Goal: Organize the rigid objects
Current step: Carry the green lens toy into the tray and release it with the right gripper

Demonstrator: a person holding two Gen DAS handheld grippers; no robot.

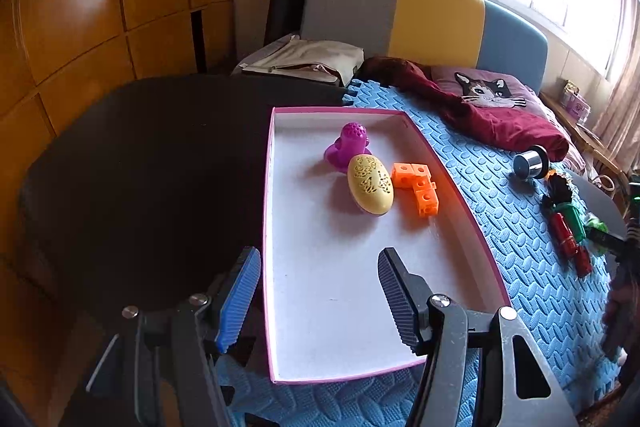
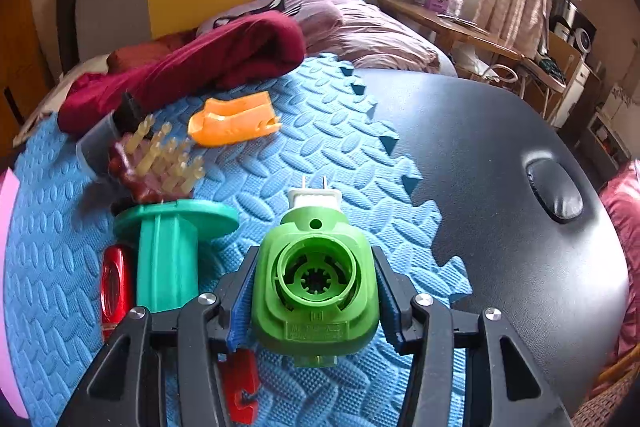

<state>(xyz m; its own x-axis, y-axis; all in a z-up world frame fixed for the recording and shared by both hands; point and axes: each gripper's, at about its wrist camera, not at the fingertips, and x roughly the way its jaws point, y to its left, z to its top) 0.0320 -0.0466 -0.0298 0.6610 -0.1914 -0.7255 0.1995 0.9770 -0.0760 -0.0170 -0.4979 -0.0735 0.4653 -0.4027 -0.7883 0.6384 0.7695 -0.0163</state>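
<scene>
In the left wrist view a white tray with a pink rim [image 1: 269, 227] lies on the blue foam mat [image 1: 520, 247]. It holds a purple toy [image 1: 349, 145], a yellow egg-shaped case [image 1: 370, 185] and an orange block piece [image 1: 418, 187]. My left gripper [image 1: 318, 301] hangs open over the tray's near end with nothing between its fingers. In the right wrist view my right gripper [image 2: 314, 307] is shut on a green plug-in device [image 2: 316, 287] with a white plug, low over the mat [image 2: 320, 147]. I cannot tell whether the device touches the mat.
Beside the device lie a teal spool [image 2: 172, 247], a red case [image 2: 116, 283], a brown brush with pale bristles [image 2: 160, 163], an orange scoop [image 2: 234, 123] and a small red piece [image 2: 240, 387]. A maroon cloth [image 2: 192, 67] borders the mat's far edge. A metal cylinder [image 1: 530, 163] sits right of the tray.
</scene>
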